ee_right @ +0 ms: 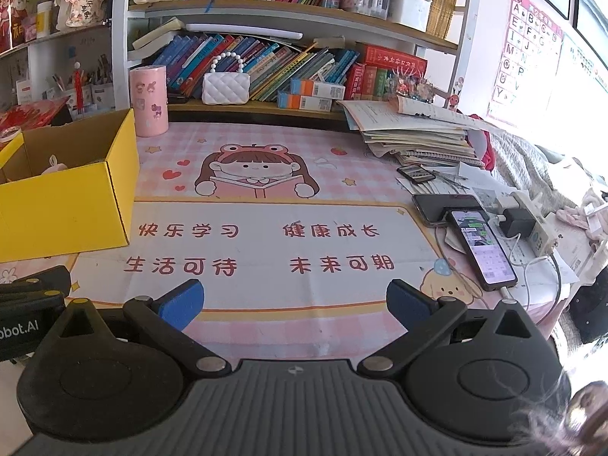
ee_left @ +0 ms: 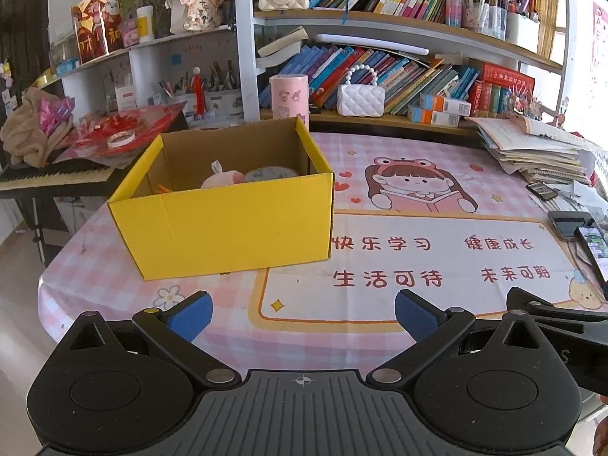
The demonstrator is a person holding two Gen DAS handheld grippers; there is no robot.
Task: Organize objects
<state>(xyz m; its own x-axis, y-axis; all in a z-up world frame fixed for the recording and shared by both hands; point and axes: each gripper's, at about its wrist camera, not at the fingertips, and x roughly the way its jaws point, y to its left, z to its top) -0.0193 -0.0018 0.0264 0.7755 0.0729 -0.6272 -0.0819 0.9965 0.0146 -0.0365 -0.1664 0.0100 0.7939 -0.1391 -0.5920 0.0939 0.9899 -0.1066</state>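
Note:
A yellow cardboard box (ee_left: pixel 228 224) stands open on the pink desk mat (ee_left: pixel 418 266), left of centre; it also shows at the left edge of the right wrist view (ee_right: pixel 64 209). Inside it lie a pink plush toy (ee_left: pixel 222 178) and a round tin (ee_left: pixel 269 173), partly hidden by the front wall. My left gripper (ee_left: pixel 304 315) is open and empty, just in front of the box. My right gripper (ee_right: pixel 294 304) is open and empty over the mat's front edge, right of the box.
A pink cylinder (ee_right: pixel 149 100) stands behind the box. A stack of books and papers (ee_right: pixel 418 133) lies at back right. Phones (ee_right: pixel 482 247), a charger and cables lie along the right edge. A bookshelf (ee_right: pixel 285 11) rises behind the desk. A keyboard (ee_left: pixel 53 178) sits left.

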